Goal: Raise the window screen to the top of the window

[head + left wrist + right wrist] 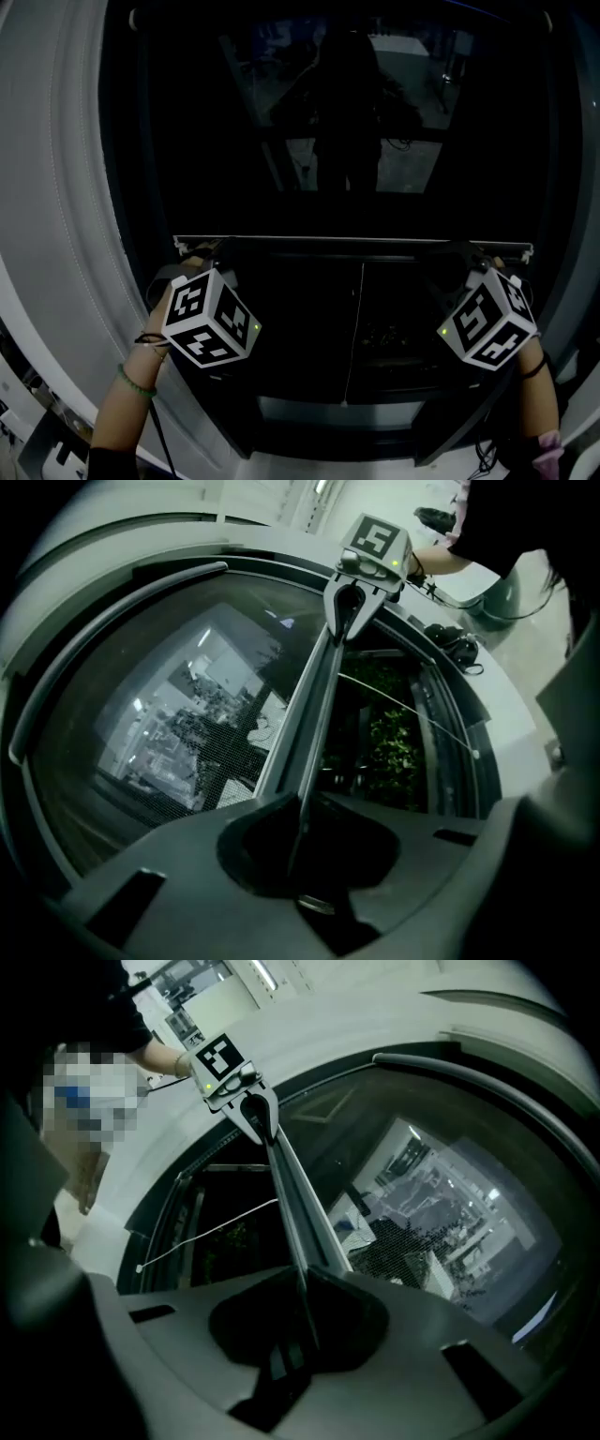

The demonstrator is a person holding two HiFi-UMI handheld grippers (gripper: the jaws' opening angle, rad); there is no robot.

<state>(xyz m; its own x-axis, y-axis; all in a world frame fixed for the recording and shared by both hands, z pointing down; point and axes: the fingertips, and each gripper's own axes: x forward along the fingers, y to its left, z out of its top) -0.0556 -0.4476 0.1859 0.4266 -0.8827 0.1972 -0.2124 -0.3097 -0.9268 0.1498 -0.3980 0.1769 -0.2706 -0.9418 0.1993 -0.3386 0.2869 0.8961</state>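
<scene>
Left gripper (200, 253) and right gripper (480, 258) each clamped tight on opposite ends of pale metal rail (356, 244) of dark mesh window screen (216, 747), likely for level lift. Rail about halfway up dark glass window (187, 141); top not yet reached.

No readable text, labels, brands, numbers or signs anywhere.

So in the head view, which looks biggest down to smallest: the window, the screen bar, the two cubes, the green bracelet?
1. window
2. screen bar, long but thin
3. left cube and right cube, about alike
4. green bracelet
</scene>
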